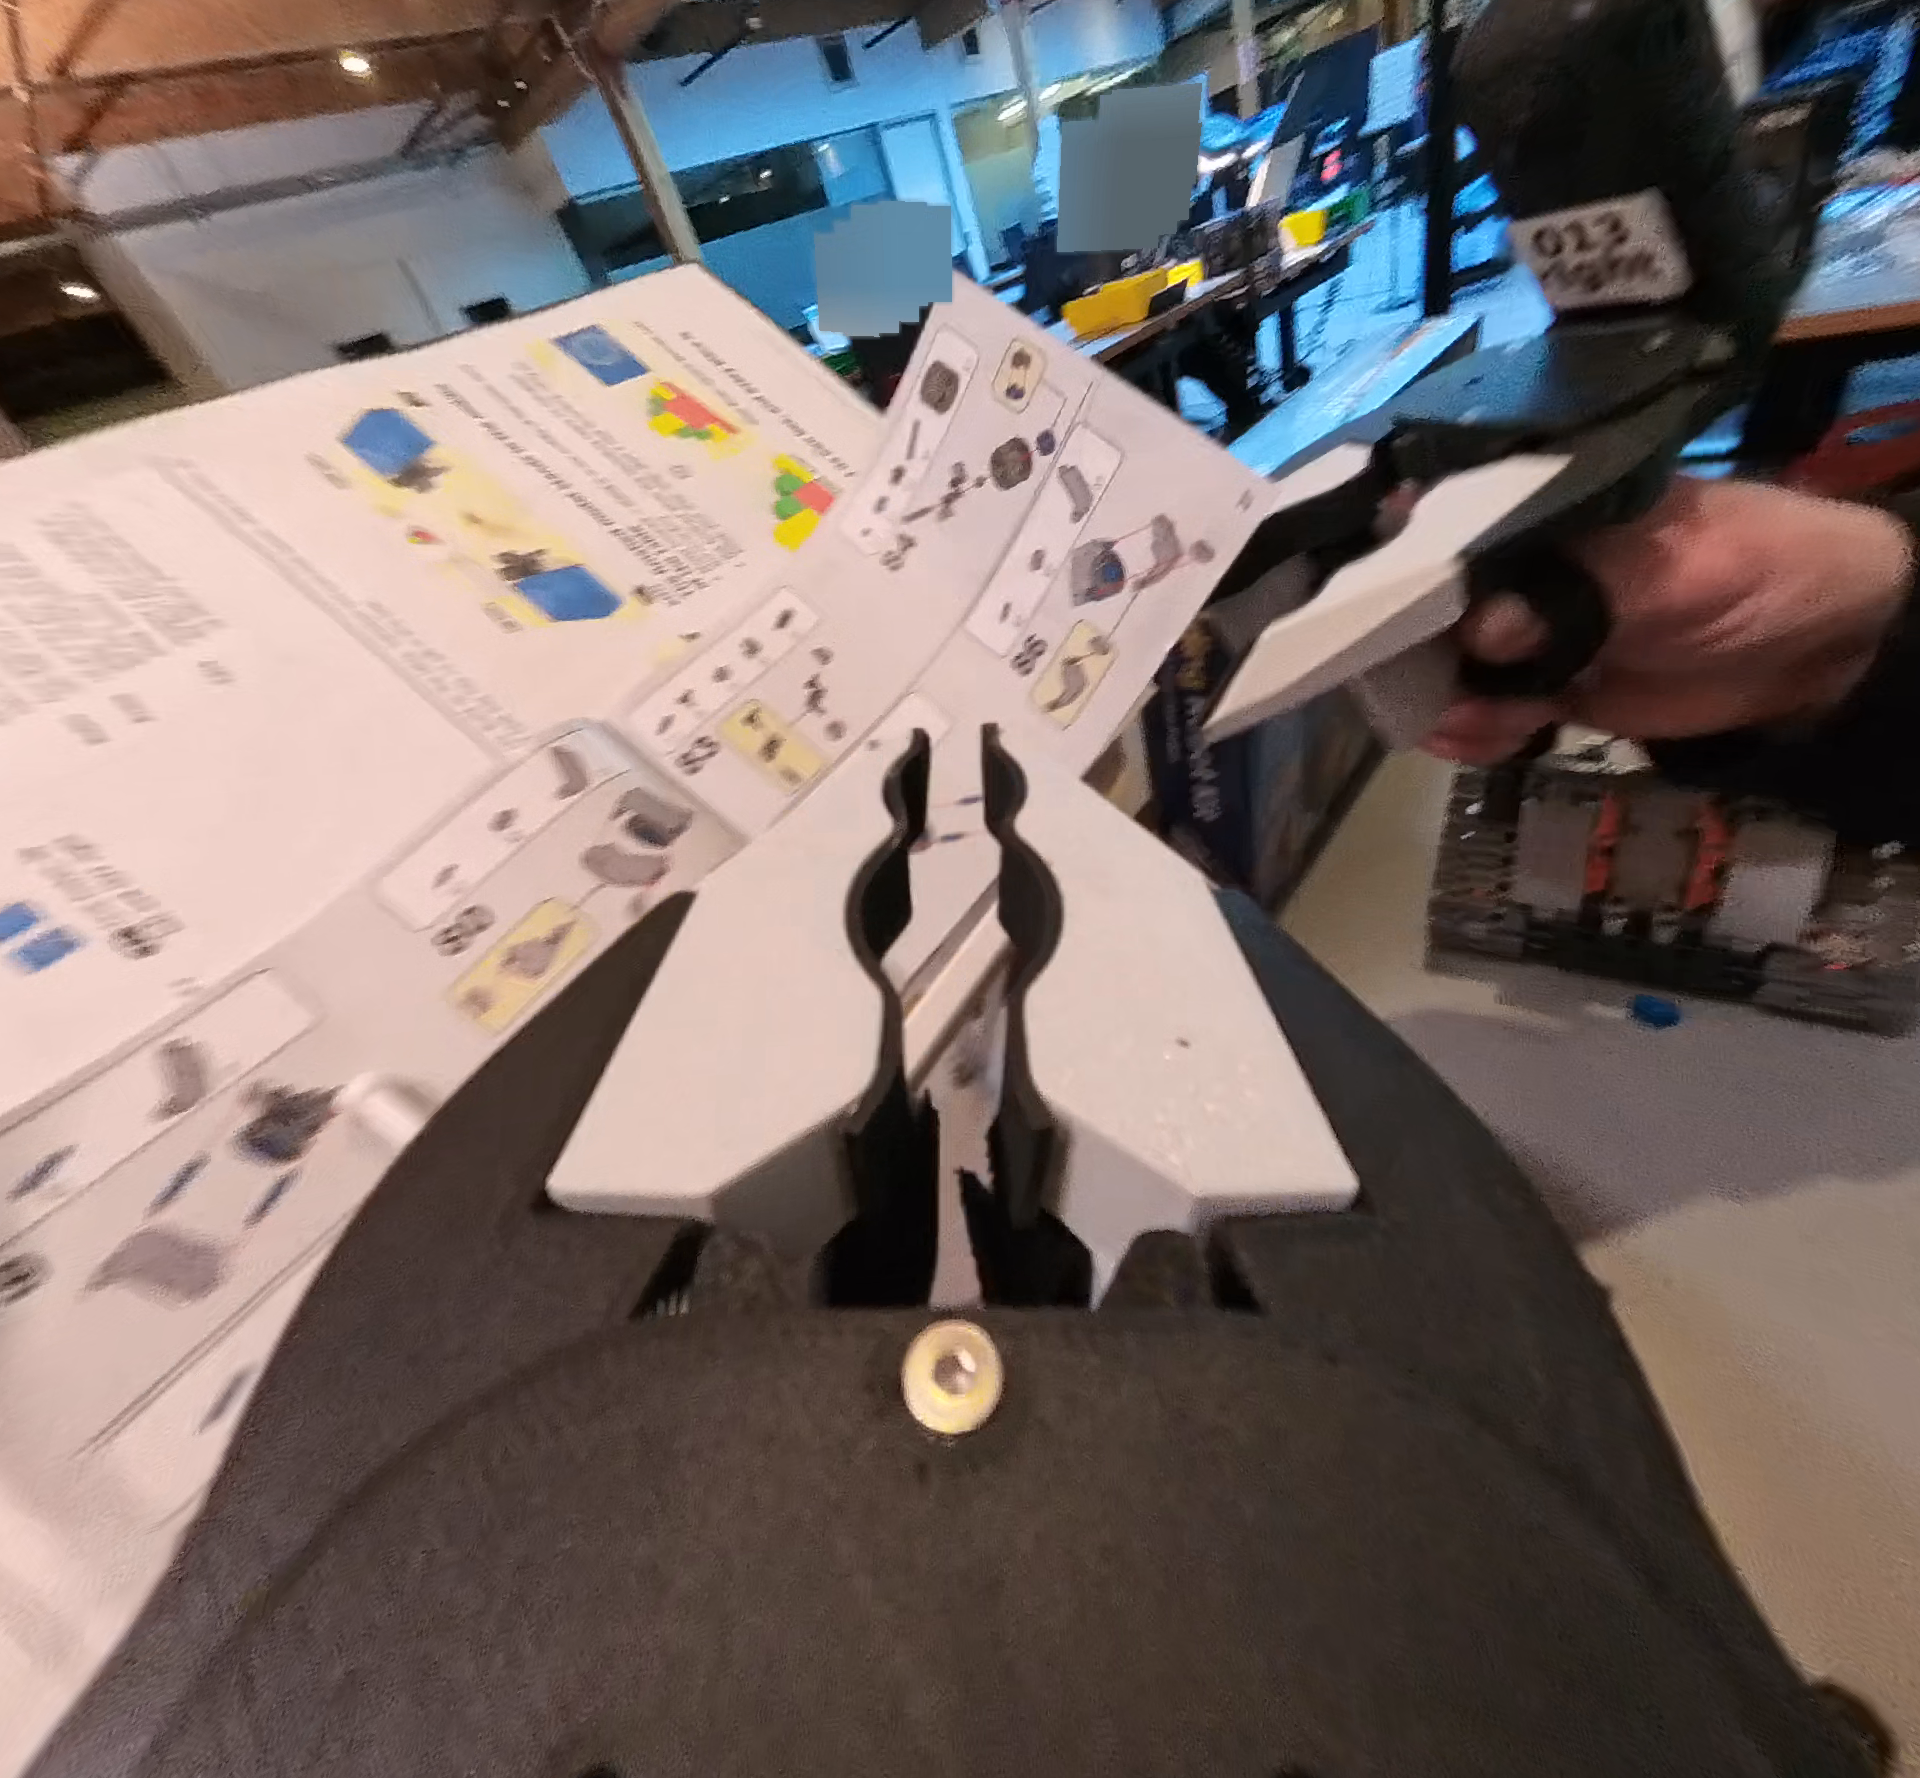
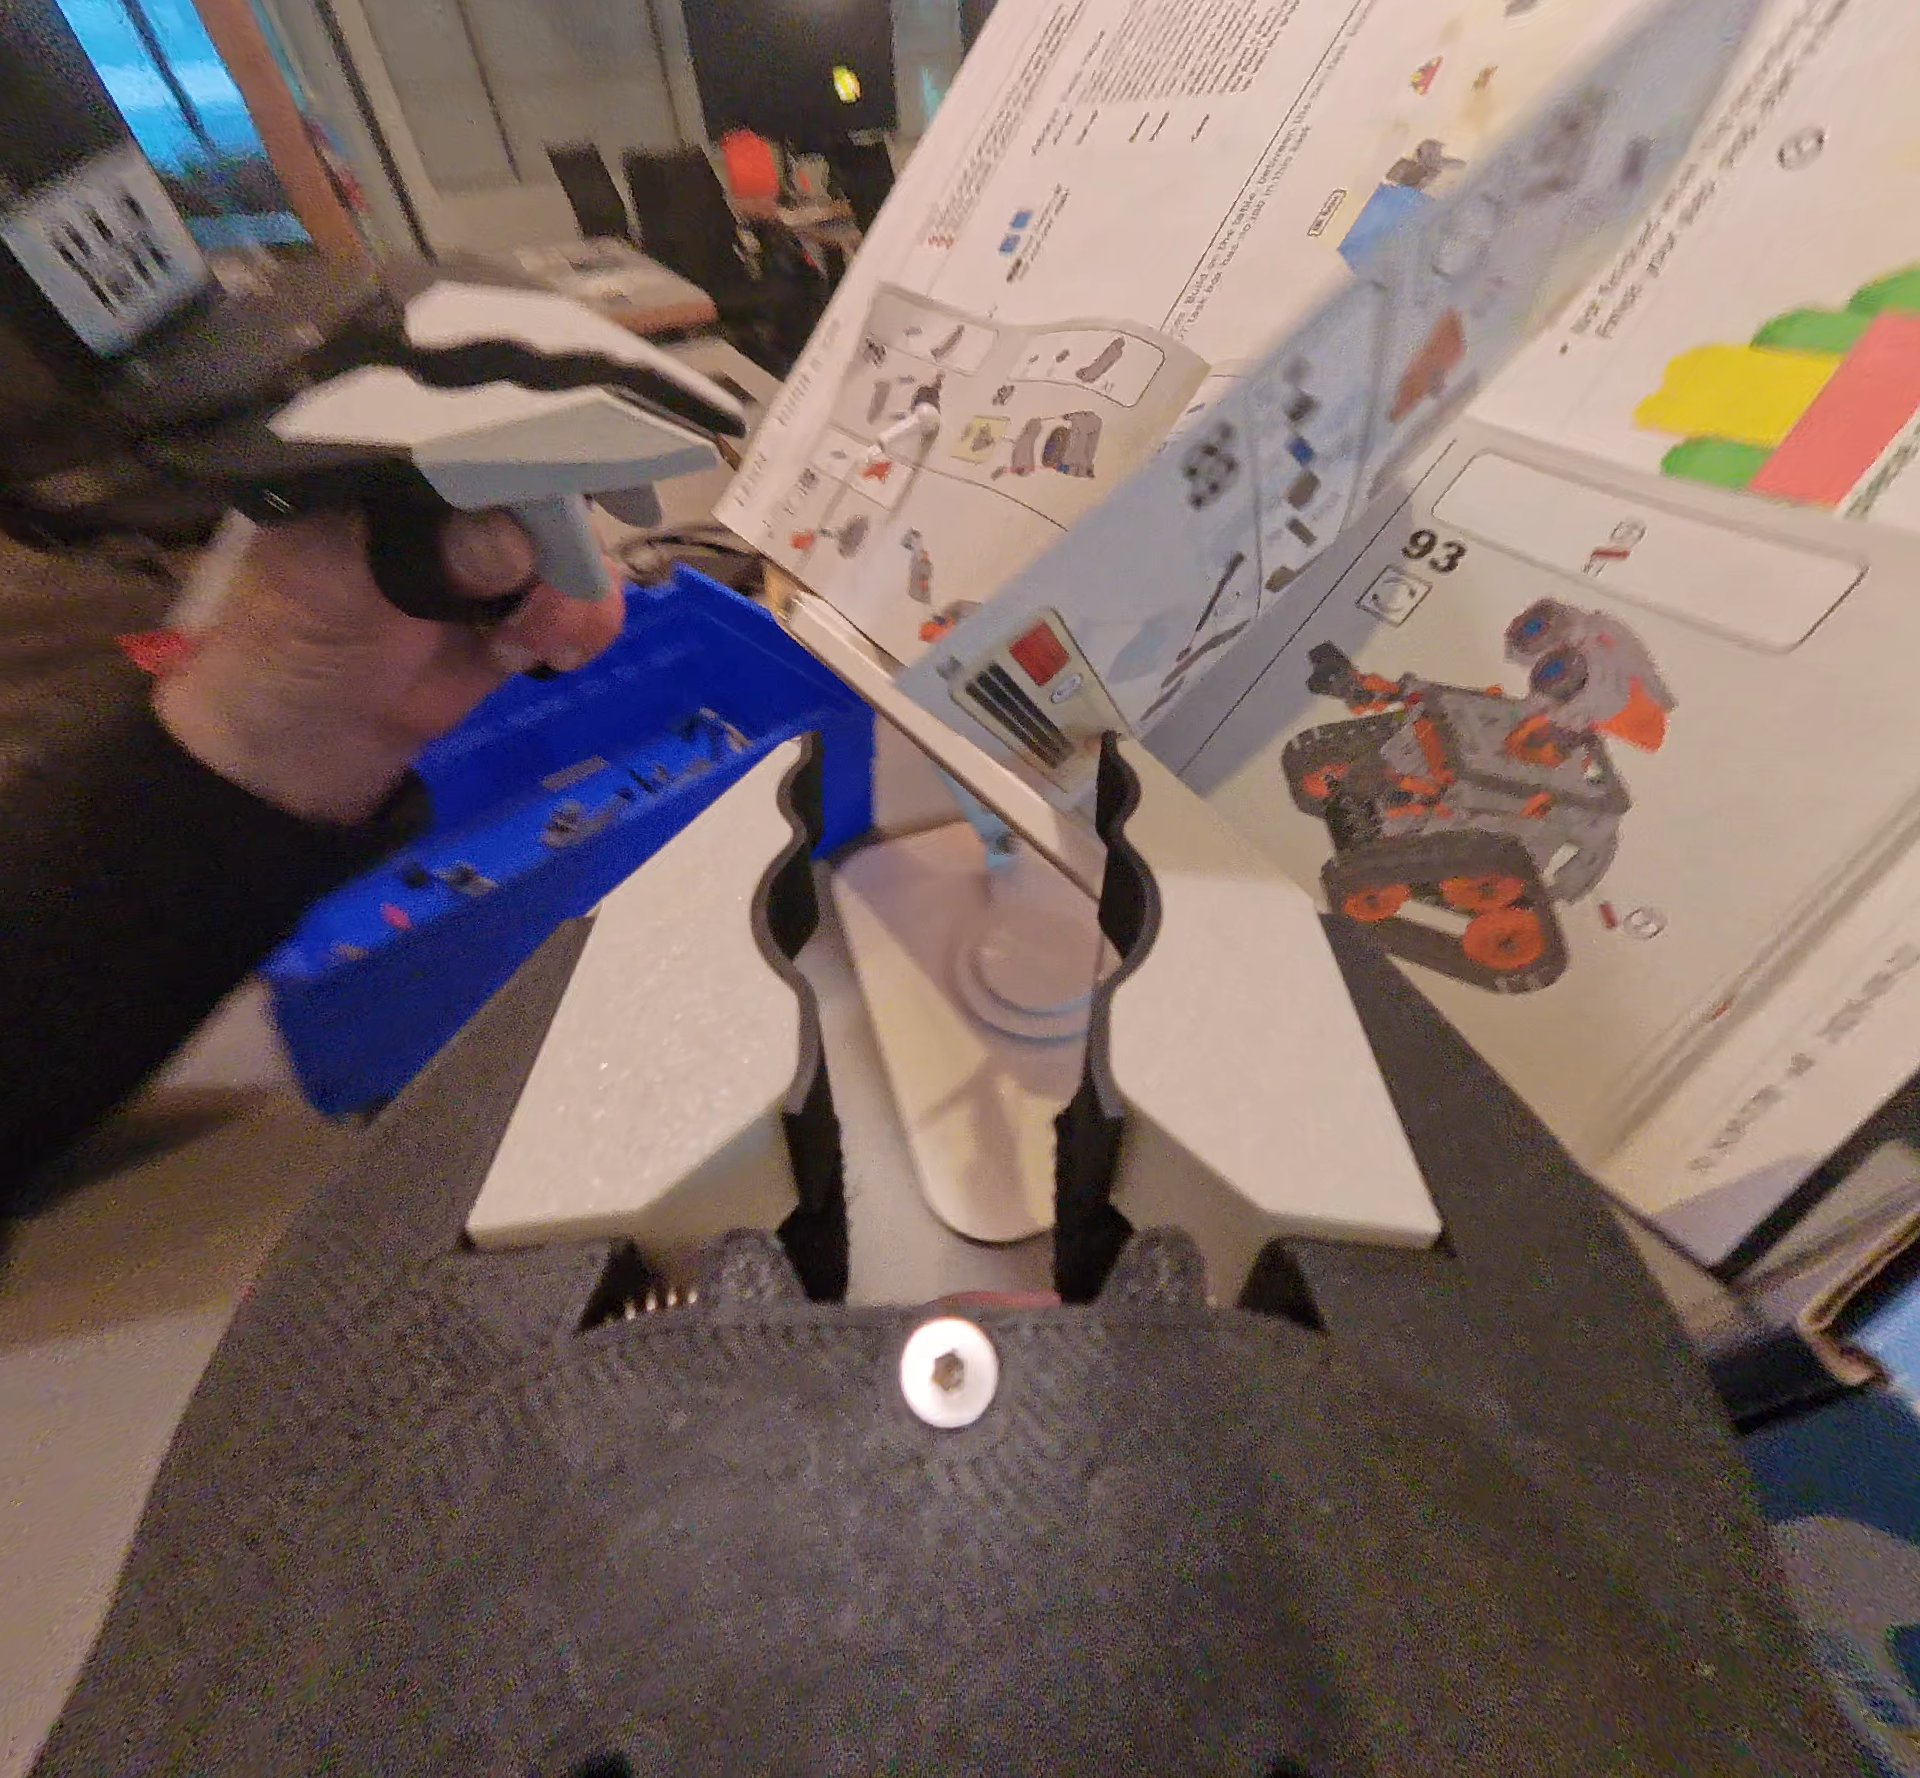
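Note:
An open building-instruction booklet (image 1: 416, 585) leans on a silver stand (image 2: 914, 1105). It also shows in the right wrist view (image 2: 1455, 793). My left gripper (image 1: 954, 754) is shut on the edge of a lifted page (image 1: 1049, 523), and paper shows in the thin slit between its fingers. The right wrist view shows it (image 2: 727, 424) pinching that page (image 2: 987, 440). My right gripper (image 2: 954, 762) is open, its jaws either side of the stand's base. A loose light-blue page (image 2: 1299, 502) lies by its right finger. In the left wrist view the right gripper (image 1: 1262, 539) is at that page's far edge.
A blue bin (image 2: 582, 824) of small parts stands left of the stand, under the left hand. A grey and orange tracked brick model (image 1: 1621, 881) sits on the table at the right, with a small blue brick (image 1: 1654, 1009) before it. Workbenches and yellow bins are far behind. About 30 centimeters separates my right fingertips from the small blue brick (image 1: 1654, 1009).

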Available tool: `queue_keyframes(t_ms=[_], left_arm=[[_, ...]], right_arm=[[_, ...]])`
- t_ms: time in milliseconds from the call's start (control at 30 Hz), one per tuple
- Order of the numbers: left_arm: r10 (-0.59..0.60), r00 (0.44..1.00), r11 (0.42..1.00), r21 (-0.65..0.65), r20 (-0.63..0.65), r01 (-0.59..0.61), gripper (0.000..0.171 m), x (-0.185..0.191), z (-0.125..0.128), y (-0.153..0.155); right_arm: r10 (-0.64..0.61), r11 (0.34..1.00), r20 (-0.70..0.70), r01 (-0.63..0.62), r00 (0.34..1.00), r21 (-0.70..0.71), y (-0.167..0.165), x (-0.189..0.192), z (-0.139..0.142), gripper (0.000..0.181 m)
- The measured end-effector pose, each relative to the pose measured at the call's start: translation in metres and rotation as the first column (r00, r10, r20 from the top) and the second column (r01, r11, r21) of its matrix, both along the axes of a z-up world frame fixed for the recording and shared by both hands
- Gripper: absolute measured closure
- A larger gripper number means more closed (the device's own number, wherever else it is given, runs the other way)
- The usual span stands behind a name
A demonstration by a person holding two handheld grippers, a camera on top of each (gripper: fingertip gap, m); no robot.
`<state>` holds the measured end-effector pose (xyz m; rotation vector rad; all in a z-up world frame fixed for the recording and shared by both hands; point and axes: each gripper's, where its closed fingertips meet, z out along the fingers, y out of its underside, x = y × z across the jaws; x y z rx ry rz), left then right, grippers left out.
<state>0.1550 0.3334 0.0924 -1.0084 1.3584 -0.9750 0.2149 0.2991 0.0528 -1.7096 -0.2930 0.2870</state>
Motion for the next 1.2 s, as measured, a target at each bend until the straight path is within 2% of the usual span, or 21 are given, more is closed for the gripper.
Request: queue_keyframes(t_ms=[167,267,333,433,500,600,733,800,867,1000,1133,1200], left_arm=[[-0.083,0.996,0.989,-0.121,-0.019,0.081,0.117,0.031,0.003,-0.024],[-0.12,0.989,0.981,-0.161,-0.083,0.106,0.098,0.047,0.004,-0.035],[-0.111,0.986,0.986,-0.14,-0.127,0.093,0.092,0.053,0.002,-0.04],[-0.062,0.982,0.997,-0.049,-0.177,0.055,0.098,0.058,-0.006,-0.042],[-0.032,0.977,0.998,0.046,-0.212,0.043,0.101,0.059,-0.015,-0.044],[-0.012,0.974,0.993,0.115,-0.226,0.039,0.103,0.052,-0.02,-0.043],[0.076,0.948,0.981,0.193,-0.308,-0.016,0.104,0.045,-0.037,-0.019],[0.17,0.927,0.958,0.275,-0.333,-0.077,0.102,0.046,-0.047,-0.002],[0.218,0.909,0.933,0.348,-0.355,-0.089,0.106,0.054,-0.057,0.003],[0.284,0.882,0.86,0.507,-0.376,-0.061,0.106,0.08,-0.067,0.001],[0.37,0.844,0.774,0.631,-0.387,-0.05,0.102,0.097,-0.08,0.01],[0.371,0.853,0.776,0.628,-0.367,-0.067,0.1,0.099,-0.078,0.012]], right_arm=[[-0.035,0.999,0.252,0.044,0.967,-0.028,0.011,-0.013,-0.021,0.129],[-0.012,1.0,0.31,0.018,0.951,-0.015,0.01,-0.027,-0.022,0.127],[-0.009,1.0,0.353,0.011,0.935,-0.005,0.011,-0.035,-0.024,0.129],[-0.035,0.999,0.416,0.02,0.909,0.041,0.014,-0.042,-0.025,0.132],[-0.033,0.999,0.422,0.017,0.906,0.041,0.015,-0.046,-0.027,0.13],[-0.02,0.999,0.42,0.001,0.907,0.046,0.016,-0.049,-0.029,0.13],[-0.053,0.997,0.453,0.022,0.89,0.073,0.016,-0.046,-0.025,0.132],[-0.06,0.998,0.457,0.051,0.888,0.031,0.016,-0.037,-0.03,0.134],[-0.069,0.997,0.434,0.079,0.898,-0.004,0.013,-0.025,-0.029,0.133],[-0.082,0.986,0.47,0.141,0.879,-0.091,0.001,0.006,-0.03,0.128],[-0.133,0.98,0.457,0.187,0.88,-0.074,-0.011,0.036,-0.015,0.135],[-0.164,0.977,0.451,0.207,0.877,-0.048,-0.016,0.046,-0.005,0.135]])
